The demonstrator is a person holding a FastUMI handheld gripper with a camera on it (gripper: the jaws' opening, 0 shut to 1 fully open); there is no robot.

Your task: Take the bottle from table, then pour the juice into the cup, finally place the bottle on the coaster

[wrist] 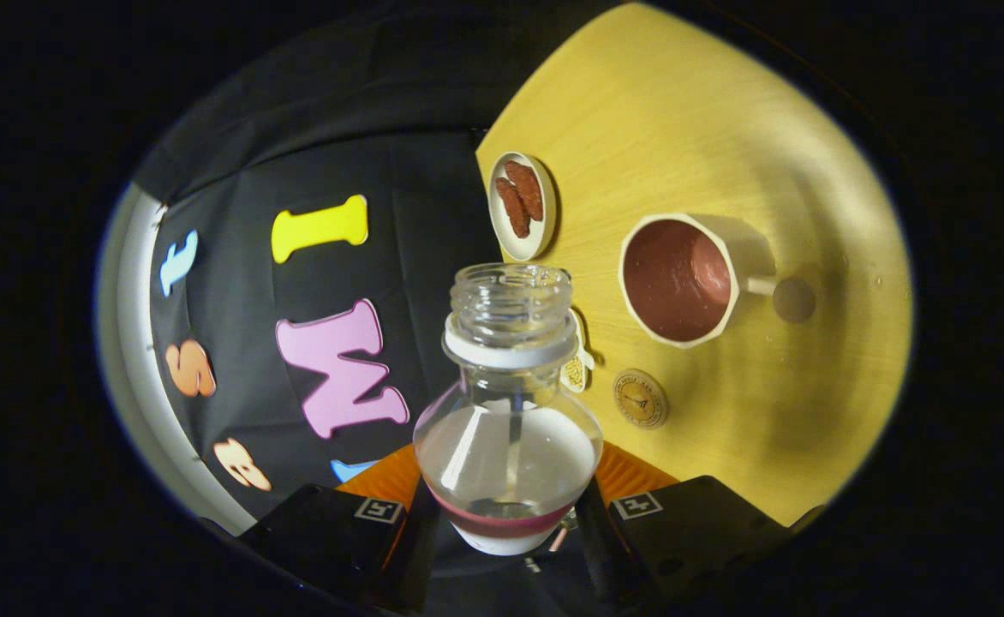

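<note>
The hand-held gripper [506, 514] is clamped on the uncapped clear plastic bottle [508, 411]; tilting early could spill juice onto the yellow wooden bench [725, 154], short of the cream cup [680, 278].

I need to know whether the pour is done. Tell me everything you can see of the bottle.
The bottle is clear plastic, uncapped, with a threaded neck, a white collar ring and a bulbous shoulder. A red band and white label wrap its lower body. Little or no juice shows through the clear part. It sits between the tongs, both fingers pressing its sides, its mouth pointing ahead, short of the cup on the table.
</note>
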